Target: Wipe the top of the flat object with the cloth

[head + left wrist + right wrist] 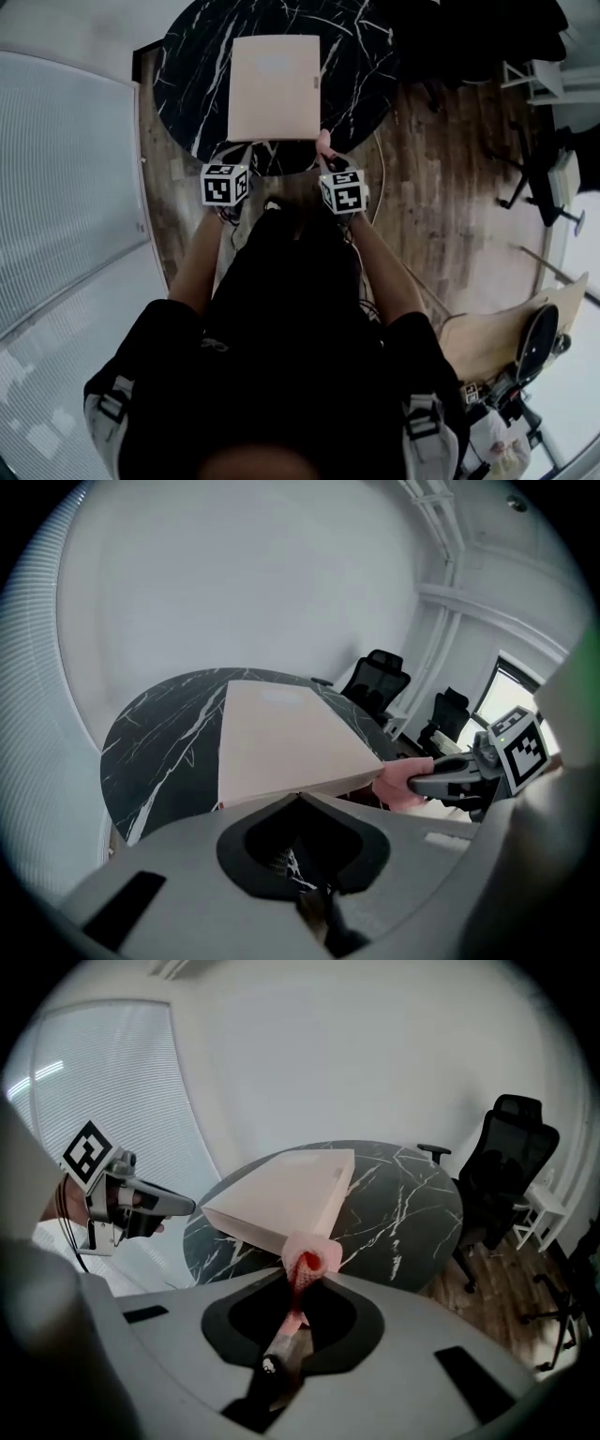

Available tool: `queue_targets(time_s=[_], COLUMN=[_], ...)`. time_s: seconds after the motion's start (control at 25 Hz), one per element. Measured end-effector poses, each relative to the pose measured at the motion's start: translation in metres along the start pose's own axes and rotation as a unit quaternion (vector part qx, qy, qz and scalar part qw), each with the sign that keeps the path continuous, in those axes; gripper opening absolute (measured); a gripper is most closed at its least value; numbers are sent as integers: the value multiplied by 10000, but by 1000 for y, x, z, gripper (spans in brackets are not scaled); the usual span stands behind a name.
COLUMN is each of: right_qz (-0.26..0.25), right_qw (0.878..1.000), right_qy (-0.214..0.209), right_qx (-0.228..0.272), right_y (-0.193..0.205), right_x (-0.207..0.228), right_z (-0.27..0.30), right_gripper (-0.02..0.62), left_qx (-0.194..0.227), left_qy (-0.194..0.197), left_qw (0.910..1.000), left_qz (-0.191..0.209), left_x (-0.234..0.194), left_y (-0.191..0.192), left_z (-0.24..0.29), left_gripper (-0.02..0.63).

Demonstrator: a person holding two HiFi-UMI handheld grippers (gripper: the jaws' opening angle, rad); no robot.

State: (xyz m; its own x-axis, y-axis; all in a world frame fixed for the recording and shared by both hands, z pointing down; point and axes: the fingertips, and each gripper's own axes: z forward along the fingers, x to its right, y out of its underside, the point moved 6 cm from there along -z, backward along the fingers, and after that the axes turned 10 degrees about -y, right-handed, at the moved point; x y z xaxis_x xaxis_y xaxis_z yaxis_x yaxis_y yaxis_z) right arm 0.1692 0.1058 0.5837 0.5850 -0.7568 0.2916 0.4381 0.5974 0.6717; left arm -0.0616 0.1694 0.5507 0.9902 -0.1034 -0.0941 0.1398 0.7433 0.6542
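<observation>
A beige flat box (274,89) (281,738) (286,1194) lies on a round black marble table (187,56) (159,742) (403,1204). My right gripper (328,159) (302,1283) (422,785) is shut on a bunched pink cloth (323,145) (307,1258) (403,785). It holds the cloth at the box's near right corner, just off its edge. My left gripper (234,159) (314,907) (187,1206) hovers by the box's near left corner. Its jaws look shut with nothing between them.
Black office chairs (511,1157) (375,682) stand past the table on its right side. A ribbed white wall (66,187) runs along the left. On the wooden floor (441,187) to the right stand a white rack (534,80) and a leaning wooden board (497,337).
</observation>
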Motion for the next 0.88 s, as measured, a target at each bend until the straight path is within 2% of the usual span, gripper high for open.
queue_targets(time_s=[0.16,0.48,0.88], right_qz=[-67,-275,-582], right_qw=[9998,9990,9972], right_qy=[-201,-220,-179], right_qx=[-64,-285,-437], right_y=[0,-10,-17], right_x=[-8,-20,-40], right_z=[17,38,57], right_gripper=[28,28,28], left_qx=[-51,-61,-79], left_qy=[-211,-420,-504], left_qw=[9993,9971,9939], left_qz=[-294,-639,-973], left_x=[0,-8,-28], left_y=[16,38,55], left_z=[-2,-15,-18], left_gripper=[0,0,0])
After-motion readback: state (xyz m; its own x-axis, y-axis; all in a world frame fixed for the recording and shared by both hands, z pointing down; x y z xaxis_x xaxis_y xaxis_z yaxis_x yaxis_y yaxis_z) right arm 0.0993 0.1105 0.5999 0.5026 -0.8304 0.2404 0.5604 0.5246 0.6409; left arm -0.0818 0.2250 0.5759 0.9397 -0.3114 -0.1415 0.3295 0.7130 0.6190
